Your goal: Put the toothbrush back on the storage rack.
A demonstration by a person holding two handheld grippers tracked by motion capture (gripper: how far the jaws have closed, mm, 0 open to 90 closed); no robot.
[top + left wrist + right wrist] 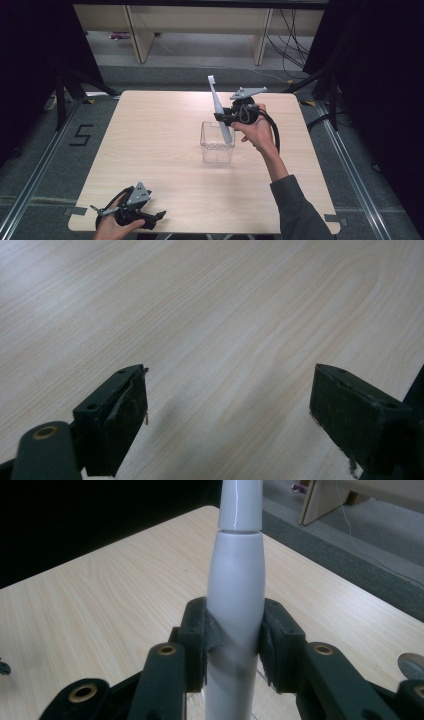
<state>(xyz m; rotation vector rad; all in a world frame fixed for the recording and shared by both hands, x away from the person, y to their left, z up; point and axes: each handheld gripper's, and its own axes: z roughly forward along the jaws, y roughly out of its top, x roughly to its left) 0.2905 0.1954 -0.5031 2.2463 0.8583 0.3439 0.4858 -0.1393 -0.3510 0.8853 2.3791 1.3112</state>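
A long white electric toothbrush [218,106] stands nearly upright, its head up and tilted toward the far side. Its lower end sits inside a clear plastic cup [217,145] at the table's middle. My right gripper [223,116] is shut on the toothbrush handle [235,605], just above the cup's rim; both jaws press its sides in the right gripper view. My left gripper [159,215] rests low at the table's near left edge, open. Its two fingers [116,415] stand wide apart over bare wood with nothing between them.
The light wooden table [150,140] has grey floor around it. Wooden furniture legs [137,37] and cables [292,45] lie beyond the far edge. Black curtains hang at both sides.
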